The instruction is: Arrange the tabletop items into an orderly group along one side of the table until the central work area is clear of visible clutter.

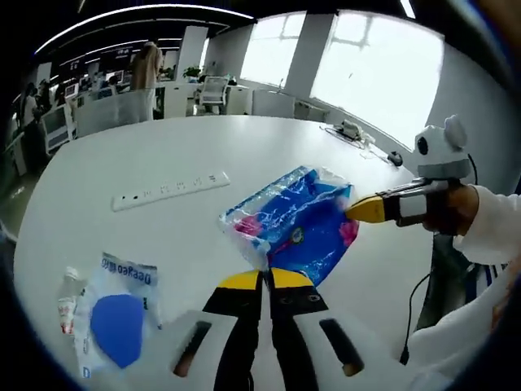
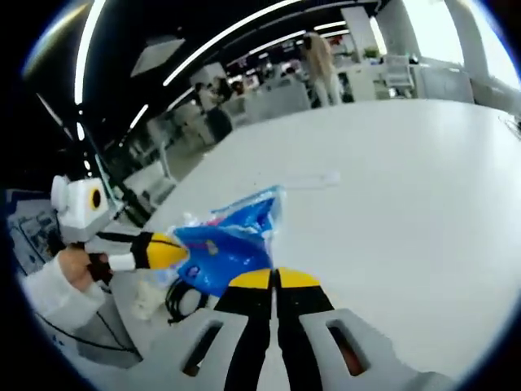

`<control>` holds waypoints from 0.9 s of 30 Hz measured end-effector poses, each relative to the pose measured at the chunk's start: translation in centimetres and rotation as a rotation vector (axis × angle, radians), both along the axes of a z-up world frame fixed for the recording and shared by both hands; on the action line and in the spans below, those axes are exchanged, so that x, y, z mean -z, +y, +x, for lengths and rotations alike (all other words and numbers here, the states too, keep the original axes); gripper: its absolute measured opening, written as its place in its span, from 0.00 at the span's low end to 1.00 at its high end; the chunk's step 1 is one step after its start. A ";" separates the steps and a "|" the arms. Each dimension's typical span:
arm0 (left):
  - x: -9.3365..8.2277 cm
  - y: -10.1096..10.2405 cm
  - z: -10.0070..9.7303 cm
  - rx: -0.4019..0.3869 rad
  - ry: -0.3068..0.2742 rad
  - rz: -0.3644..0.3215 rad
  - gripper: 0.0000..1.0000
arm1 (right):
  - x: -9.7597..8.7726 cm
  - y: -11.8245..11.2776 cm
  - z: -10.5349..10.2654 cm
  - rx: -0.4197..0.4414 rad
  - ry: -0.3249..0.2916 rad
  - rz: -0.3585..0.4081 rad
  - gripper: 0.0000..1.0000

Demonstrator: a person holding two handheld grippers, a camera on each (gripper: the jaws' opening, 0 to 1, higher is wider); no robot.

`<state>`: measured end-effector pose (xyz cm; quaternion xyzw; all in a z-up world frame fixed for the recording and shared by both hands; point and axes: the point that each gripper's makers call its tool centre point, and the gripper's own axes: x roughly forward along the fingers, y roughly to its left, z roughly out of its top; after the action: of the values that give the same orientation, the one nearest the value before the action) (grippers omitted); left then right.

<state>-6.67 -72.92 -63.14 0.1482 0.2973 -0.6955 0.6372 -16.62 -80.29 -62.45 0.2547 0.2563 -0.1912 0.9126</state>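
Observation:
A blue plastic bag with pink and white print point(image 1: 293, 224) lies stretched between both grippers over the white table point(image 1: 163, 147). My left gripper point(image 1: 264, 278) has its yellow-tipped jaws shut on the bag's near corner. My right gripper point(image 1: 364, 210) comes in from the right, held by a hand point(image 1: 457, 210), and pinches the bag's right edge. In the right gripper view the bag point(image 2: 228, 244) sits just ahead of my right gripper point(image 2: 275, 279), with the left gripper point(image 2: 163, 251) at the bag's left edge.
A white power strip point(image 1: 169, 189) lies beyond the bag. A clear packet with a blue oval point(image 1: 118, 314) and a small bottle point(image 1: 67, 303) lie at the near left. A black cable point(image 1: 415, 309) hangs off the table's right edge. Small devices point(image 1: 354, 130) sit at the far edge.

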 end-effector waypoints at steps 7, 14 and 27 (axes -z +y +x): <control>-3.7 -4.0 -0.4 0.050 -0.030 -0.051 0.00 | -3.1 -3.2 -0.7 -0.010 0.010 -0.090 0.00; -6.0 -7.0 -0.7 0.079 -0.040 -0.083 0.00 | -5.6 -6.4 -0.9 0.009 -0.008 -0.135 0.00; -1.5 -8.0 -1.7 0.098 0.015 0.003 0.00 | -0.7 -7.7 -1.7 0.021 0.052 -0.059 0.00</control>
<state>-8.39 -80.90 -61.65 0.1583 0.2956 -0.7264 0.5999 -18.30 -88.02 -61.79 0.2253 0.2712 -0.2149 0.9108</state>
